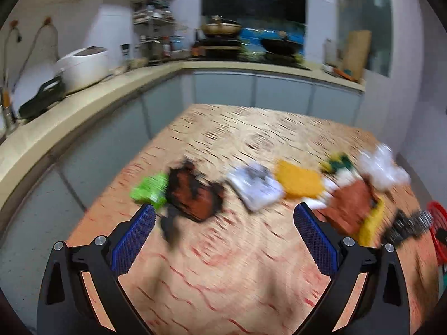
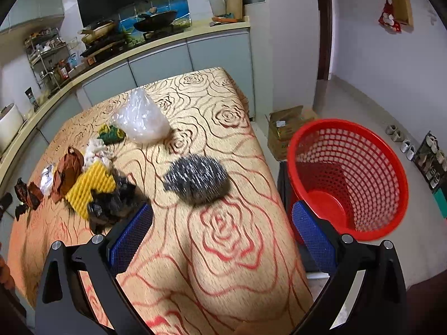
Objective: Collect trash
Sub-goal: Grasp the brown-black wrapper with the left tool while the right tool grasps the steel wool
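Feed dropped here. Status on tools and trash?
Left tool open, empty. Right tool open, empty. Trash on table, steel scrubber nearest. Red basket holds nothing visible.

A tan tablecloth (image 2: pixel 223 106) patterned with brown and red rose outlines fills the centre of the frame. At right stands a red plastic lattice basket (image 2: pixel 363 173). Scattered litter includes a yellow ridged sponge (image 2: pixel 92 184), a clear crumpled plastic bag (image 2: pixel 141 120), a black-and-silver speckled wrapper (image 2: pixel 197 178), and a bright green wrapper (image 1: pixel 149 188) at left. Both grippers carry blue textured pads (image 2: pixel 131 237) on black frames.

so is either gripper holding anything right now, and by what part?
Nothing held. The left gripper and right gripper are both open, jaws wide apart with only the tablecloth between them.
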`<action>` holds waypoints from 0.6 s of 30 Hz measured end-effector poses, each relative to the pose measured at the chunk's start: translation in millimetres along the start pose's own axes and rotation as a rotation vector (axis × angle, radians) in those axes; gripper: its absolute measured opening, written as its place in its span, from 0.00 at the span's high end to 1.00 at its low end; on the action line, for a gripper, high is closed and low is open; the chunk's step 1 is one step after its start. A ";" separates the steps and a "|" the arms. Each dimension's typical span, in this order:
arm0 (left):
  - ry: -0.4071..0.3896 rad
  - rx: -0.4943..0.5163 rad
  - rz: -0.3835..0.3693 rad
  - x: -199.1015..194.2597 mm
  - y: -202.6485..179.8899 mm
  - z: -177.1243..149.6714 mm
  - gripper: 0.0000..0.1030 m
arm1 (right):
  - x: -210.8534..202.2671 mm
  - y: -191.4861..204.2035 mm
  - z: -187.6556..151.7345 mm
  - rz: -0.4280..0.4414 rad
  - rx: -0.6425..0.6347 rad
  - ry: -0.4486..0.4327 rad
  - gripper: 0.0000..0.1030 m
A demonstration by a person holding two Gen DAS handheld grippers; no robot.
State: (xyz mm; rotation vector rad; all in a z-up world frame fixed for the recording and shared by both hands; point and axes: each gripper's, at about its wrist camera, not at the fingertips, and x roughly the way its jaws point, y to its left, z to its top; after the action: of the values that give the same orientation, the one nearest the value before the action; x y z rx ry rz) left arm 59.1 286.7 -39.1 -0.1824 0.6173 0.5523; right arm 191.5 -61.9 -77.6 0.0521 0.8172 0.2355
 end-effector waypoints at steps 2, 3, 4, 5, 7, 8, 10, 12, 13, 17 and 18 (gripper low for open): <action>0.005 -0.003 0.023 12.5 10.5 8.0 0.07 | 4.8 4.1 4.8 0.003 -0.007 0.003 0.05; 0.014 0.001 0.026 20.4 13.9 11.6 0.07 | 8.2 6.7 7.6 0.004 -0.010 0.006 0.05; 0.023 0.010 0.019 28.0 15.6 14.7 0.07 | 10.8 8.4 9.5 0.004 -0.012 0.007 0.05; 0.032 0.017 0.014 33.3 15.1 17.0 0.07 | 13.2 9.8 11.0 0.004 -0.014 0.010 0.05; 0.053 0.040 0.012 47.3 13.5 20.6 0.07 | 17.4 12.9 12.4 0.000 -0.019 0.012 0.05; 0.063 0.045 0.008 54.1 13.0 21.6 0.07 | 19.2 14.8 13.1 -0.003 -0.022 0.012 0.05; 0.081 0.045 -0.007 65.1 12.7 22.5 0.09 | 23.4 17.1 15.3 -0.009 -0.033 0.012 0.05; 0.095 0.059 -0.019 72.3 11.0 19.9 0.13 | 26.3 18.8 16.3 -0.009 -0.044 0.013 0.05; 0.101 0.068 -0.020 76.6 10.3 19.8 0.15 | 27.7 19.7 16.5 -0.008 -0.051 0.012 0.05; 0.108 0.083 -0.019 87.2 5.9 18.0 0.25 | 33.5 21.0 18.6 -0.015 -0.061 0.013 0.05; 0.105 0.089 -0.017 88.6 5.1 18.9 0.26 | 35.7 20.8 19.4 -0.015 -0.060 0.018 0.05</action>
State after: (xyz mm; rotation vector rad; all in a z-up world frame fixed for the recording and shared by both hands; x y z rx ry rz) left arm 125.7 335.6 -76.5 -0.1332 0.7399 0.5002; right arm 225.3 -32.7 -87.0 -0.0124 0.8272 0.2461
